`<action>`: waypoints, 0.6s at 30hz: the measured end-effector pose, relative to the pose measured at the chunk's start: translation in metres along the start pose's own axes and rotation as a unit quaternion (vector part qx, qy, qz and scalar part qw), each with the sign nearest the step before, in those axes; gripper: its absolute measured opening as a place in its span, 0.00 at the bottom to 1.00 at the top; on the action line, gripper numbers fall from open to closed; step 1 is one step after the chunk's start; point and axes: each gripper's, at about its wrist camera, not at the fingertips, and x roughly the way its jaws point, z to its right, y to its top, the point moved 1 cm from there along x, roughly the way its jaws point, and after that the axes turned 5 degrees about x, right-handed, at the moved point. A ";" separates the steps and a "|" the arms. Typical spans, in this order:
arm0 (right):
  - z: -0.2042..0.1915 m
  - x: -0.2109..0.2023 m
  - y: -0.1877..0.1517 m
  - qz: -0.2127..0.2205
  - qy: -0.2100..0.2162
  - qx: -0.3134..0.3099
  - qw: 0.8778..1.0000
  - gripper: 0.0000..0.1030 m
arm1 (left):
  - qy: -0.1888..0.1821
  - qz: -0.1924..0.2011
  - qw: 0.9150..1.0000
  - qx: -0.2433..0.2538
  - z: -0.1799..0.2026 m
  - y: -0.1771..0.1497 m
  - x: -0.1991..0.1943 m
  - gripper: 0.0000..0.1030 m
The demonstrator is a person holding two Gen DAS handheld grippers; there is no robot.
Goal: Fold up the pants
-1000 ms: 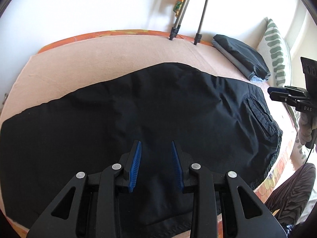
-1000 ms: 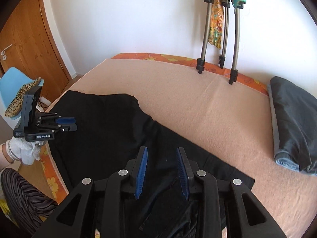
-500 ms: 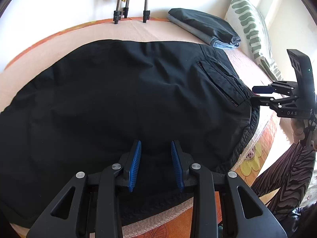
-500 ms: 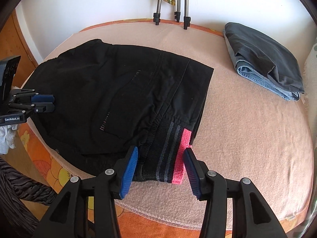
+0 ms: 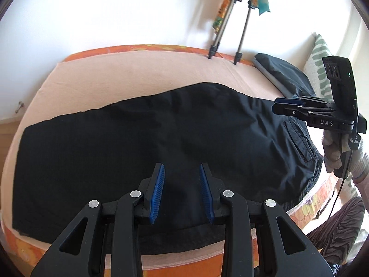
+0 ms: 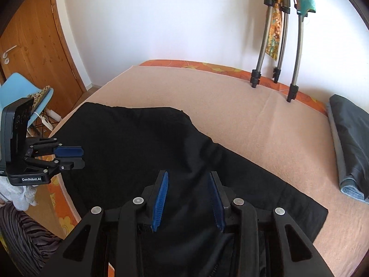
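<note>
The black fabric pants (image 5: 161, 138) lie flat across the near half of the peach-coloured blanket (image 5: 129, 73), waistband and zipped pocket toward the right end. The left gripper (image 5: 182, 168) hovers over the near edge of the garment, its blue ribbed pads parted with nothing between them. The right gripper (image 6: 189, 175) hangs above the waist end, likewise parted and empty. A folded dark grey garment (image 6: 350, 138) rests at the far right, well apart. Grey metal tripod legs (image 6: 274, 46) stand on the far edge.
</note>
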 end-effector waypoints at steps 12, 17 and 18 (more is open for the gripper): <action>-0.006 0.111 0.035 -0.071 -0.048 -0.022 0.996 0.37 | 0.135 0.045 0.967 -0.212 -0.176 -0.085 -0.076 0.44; -0.020 0.099 0.043 -0.064 -0.050 -0.027 0.996 0.41 | 0.123 0.042 0.959 -0.253 -0.205 -0.102 -0.076 0.47; -0.029 0.095 0.045 -0.060 -0.038 -0.030 0.997 0.41 | 0.112 0.042 0.956 -0.267 -0.212 -0.104 -0.075 0.48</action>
